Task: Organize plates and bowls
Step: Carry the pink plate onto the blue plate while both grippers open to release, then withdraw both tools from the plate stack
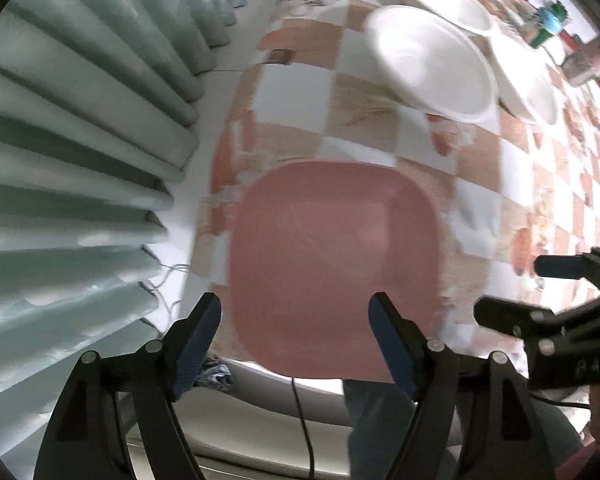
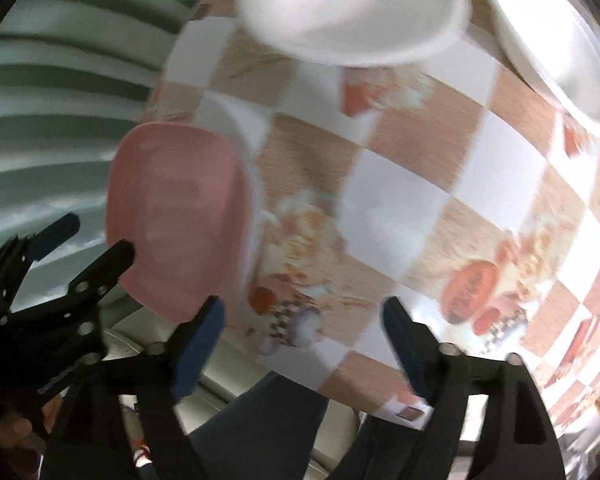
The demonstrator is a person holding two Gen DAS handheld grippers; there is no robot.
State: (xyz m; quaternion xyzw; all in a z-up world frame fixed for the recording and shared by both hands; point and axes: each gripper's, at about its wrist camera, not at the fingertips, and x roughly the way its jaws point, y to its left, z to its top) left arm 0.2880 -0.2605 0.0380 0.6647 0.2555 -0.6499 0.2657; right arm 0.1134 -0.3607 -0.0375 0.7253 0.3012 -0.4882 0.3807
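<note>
A pink square plate (image 1: 334, 268) lies on the checkered tablecloth (image 1: 480, 172) near the table's front edge, over a white plate whose rim shows behind it. My left gripper (image 1: 296, 320) is open and empty, its fingers either side of the plate's near edge, above it. Several white bowls (image 1: 432, 60) stand further back. In the right wrist view the pink plate (image 2: 180, 216) is at left, white bowls (image 2: 352, 8) at the top. My right gripper (image 2: 304, 320) is open and empty over the tablecloth. It also shows in the left wrist view (image 1: 512, 292).
A pale green pleated curtain (image 1: 80, 160) hangs left of the table. A green cup (image 1: 548, 26) and clutter sit at the far right back. The person's legs (image 2: 260, 432) are under the table's front edge. A cable (image 1: 304, 432) hangs there.
</note>
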